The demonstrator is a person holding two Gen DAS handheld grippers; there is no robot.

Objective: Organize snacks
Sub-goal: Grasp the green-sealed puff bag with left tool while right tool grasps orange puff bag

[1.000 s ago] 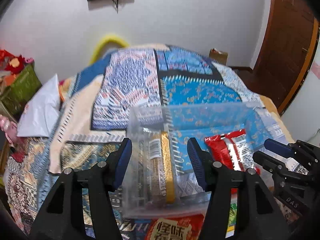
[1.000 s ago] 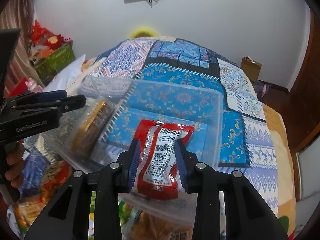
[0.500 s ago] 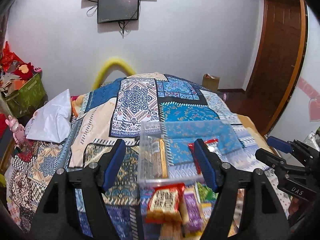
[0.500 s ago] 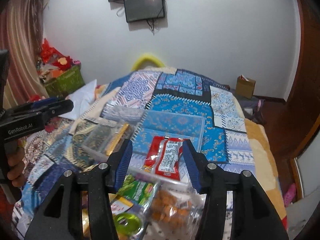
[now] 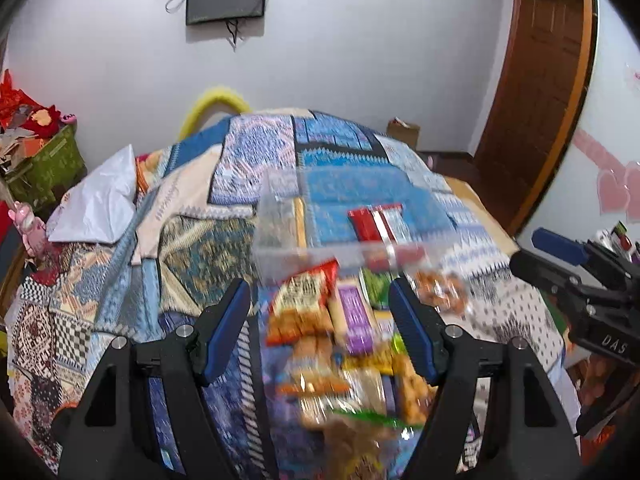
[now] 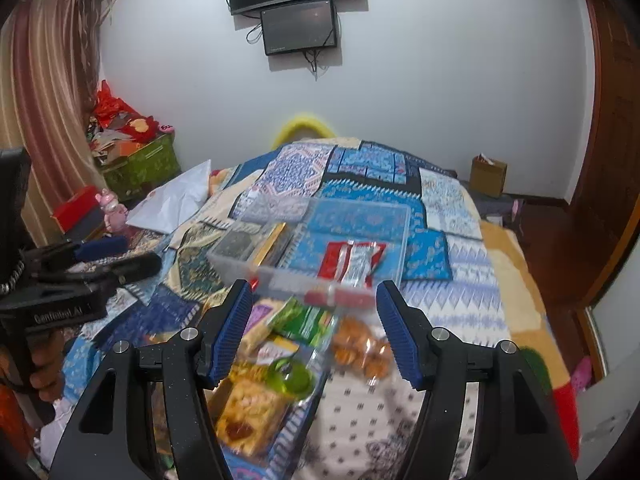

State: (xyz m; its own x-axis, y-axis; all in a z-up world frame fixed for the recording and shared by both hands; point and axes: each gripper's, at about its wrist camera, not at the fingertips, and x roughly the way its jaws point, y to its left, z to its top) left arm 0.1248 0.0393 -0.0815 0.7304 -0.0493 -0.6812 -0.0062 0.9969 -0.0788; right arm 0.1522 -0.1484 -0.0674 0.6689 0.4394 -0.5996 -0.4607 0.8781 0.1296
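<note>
Bed (image 6: 448, 216) under a patchwork quilt, largest thing in view. On it, a clear plastic box (image 6: 360, 216) holding a red snack packet (image 6: 352, 258) at right and a gold-edged packet (image 6: 268, 242) at left. Loose snack pile (image 5: 340, 332) on the quilt, just near side of the box. Left tongs (image 5: 320, 320) apart, nothing between. Right tongs (image 6: 314, 328) have just been opening; empty, pads clear of everything, above the pile.
</note>
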